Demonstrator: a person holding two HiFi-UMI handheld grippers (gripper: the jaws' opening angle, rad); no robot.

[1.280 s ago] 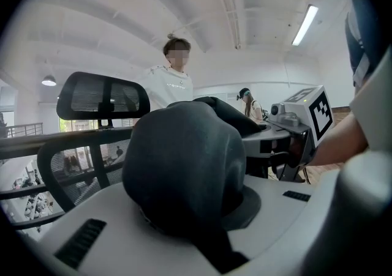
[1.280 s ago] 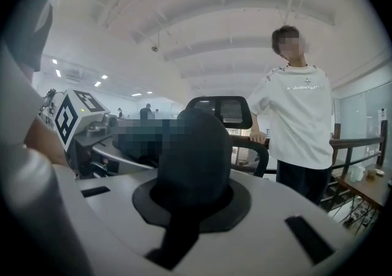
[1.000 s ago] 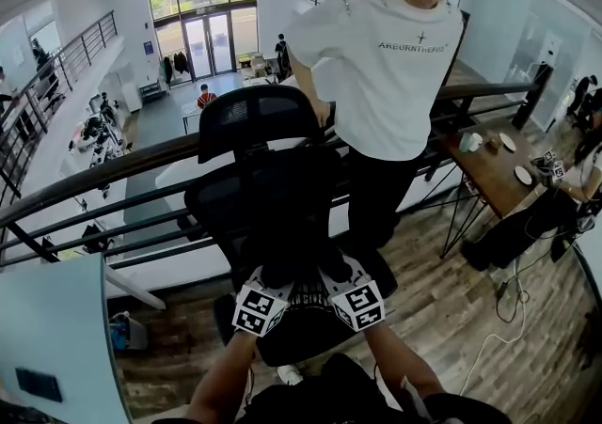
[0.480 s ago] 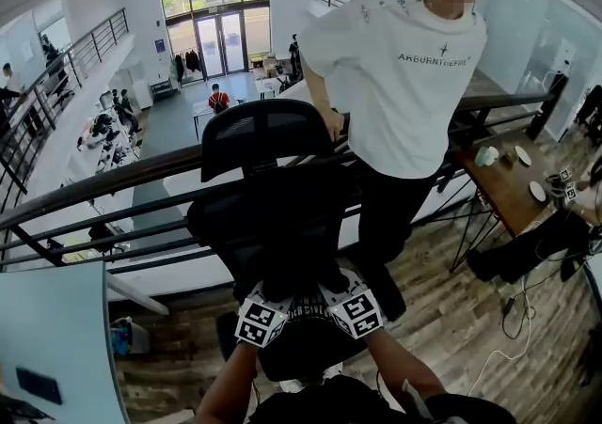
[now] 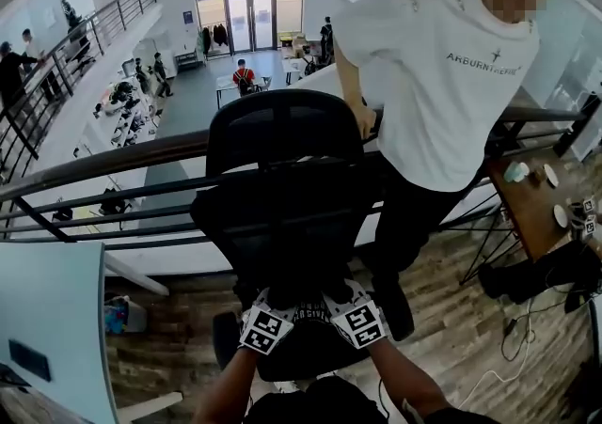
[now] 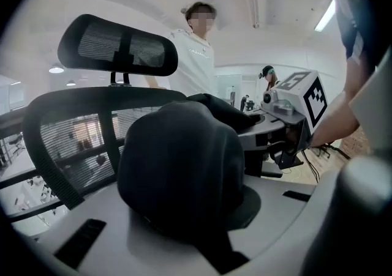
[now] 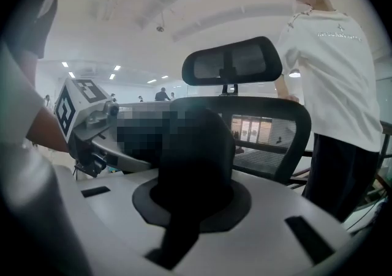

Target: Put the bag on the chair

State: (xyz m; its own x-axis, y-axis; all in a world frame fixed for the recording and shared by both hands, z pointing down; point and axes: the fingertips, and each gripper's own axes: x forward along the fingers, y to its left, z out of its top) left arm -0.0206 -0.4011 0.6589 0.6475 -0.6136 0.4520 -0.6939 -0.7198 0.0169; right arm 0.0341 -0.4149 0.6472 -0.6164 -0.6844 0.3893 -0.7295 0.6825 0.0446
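A mezzanine with a wooden floor (image 5: 461,319) looks down over an open hall, bounded by a dark railing (image 5: 113,161) that crosses the head view from left to right. A black mesh office chair (image 5: 282,131) stands against that railing, headrest uppermost, facing the person who holds the tools. Just to its right stands a person in a white T-shirt (image 5: 442,84), one hand on the rail. Beyond, at the right edge, is a wooden table (image 5: 529,211) set with cups and small dishes.

In front of the chair's backrest and above its seat hangs the black bag (image 6: 177,164), carried between the two tools (whether its underside touches the seat cannot be made out). The left gripper (image 5: 273,309) has its jaws pinched on a fold of the bag's dark fabric on one side. The right gripper (image 5: 350,305) is clamped on the dark fabric at the other side. Their marker cubes sit side by side at the bottom of the head view, bare forearms leading back from each.
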